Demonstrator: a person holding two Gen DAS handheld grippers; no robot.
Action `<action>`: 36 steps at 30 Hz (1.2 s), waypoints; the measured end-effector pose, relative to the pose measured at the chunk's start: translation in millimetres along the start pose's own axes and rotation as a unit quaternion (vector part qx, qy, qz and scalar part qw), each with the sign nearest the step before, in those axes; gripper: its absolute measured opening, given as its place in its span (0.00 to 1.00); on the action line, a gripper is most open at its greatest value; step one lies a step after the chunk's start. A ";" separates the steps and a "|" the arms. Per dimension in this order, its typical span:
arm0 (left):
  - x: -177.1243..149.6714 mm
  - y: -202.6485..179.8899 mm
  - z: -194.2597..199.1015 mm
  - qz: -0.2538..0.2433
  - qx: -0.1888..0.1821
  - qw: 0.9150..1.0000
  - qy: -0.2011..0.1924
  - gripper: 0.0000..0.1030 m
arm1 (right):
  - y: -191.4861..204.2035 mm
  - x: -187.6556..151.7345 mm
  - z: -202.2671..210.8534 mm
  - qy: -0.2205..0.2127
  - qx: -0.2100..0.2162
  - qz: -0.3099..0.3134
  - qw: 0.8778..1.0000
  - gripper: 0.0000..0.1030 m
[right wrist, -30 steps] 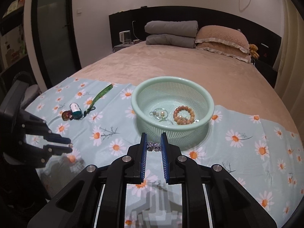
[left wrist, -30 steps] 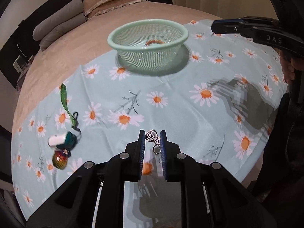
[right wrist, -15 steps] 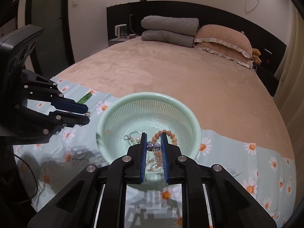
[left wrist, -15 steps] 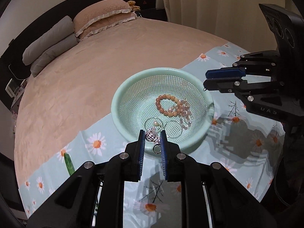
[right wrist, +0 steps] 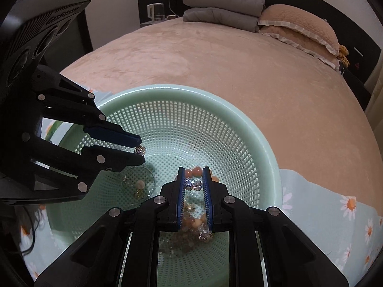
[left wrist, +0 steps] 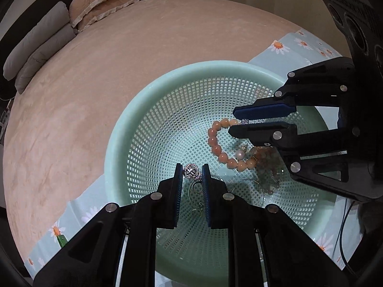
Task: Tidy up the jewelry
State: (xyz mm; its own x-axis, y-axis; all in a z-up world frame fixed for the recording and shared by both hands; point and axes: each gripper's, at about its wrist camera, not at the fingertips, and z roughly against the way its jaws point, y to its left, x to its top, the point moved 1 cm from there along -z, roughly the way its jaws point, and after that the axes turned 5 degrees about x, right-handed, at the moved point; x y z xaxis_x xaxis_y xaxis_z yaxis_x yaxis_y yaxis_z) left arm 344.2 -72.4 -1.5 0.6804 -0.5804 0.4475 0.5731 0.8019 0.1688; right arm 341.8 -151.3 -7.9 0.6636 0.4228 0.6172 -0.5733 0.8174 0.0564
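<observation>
A pale green mesh basket [left wrist: 134,129] [right wrist: 261,143] sits on the daisy cloth on the bed. Inside lie an orange bead bracelet [left wrist: 216,143], hoop earrings [right wrist: 137,181] and other beaded pieces. My left gripper [left wrist: 191,171] [right wrist: 141,149] is shut on a silver ball pendant [left wrist: 190,171] and holds it over the basket. My right gripper [right wrist: 193,183] [left wrist: 239,122] is shut on a sparkly crystal piece [right wrist: 192,183], also over the basket, above the bracelet.
The daisy-print cloth [right wrist: 335,215] covers the near end of the tan bed [left wrist: 95,59]. Pillows and folded grey bedding [right wrist: 222,7] lie at the headboard. A green lanyard tip [left wrist: 62,240] shows at the lower left.
Both grippers moved forward and down, from above the cloth to over the inside of the basket, each still holding its piece. They now sit close together.
</observation>
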 end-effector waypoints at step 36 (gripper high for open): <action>-107.4 -35.2 157.7 0.078 0.149 0.980 -0.109 0.94 | 54.5 -50.9 132.9 -0.099 -0.092 -0.012 0.991 0.88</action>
State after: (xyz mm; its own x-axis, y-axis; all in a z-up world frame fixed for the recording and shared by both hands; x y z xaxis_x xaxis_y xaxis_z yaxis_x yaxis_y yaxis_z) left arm 179.0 -16.0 83.0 0.6169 -0.4300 0.6592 0.2895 0.9028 0.3180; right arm 212.8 -180.3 68.0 0.5584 0.3320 0.7602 -0.4487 0.8917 -0.0597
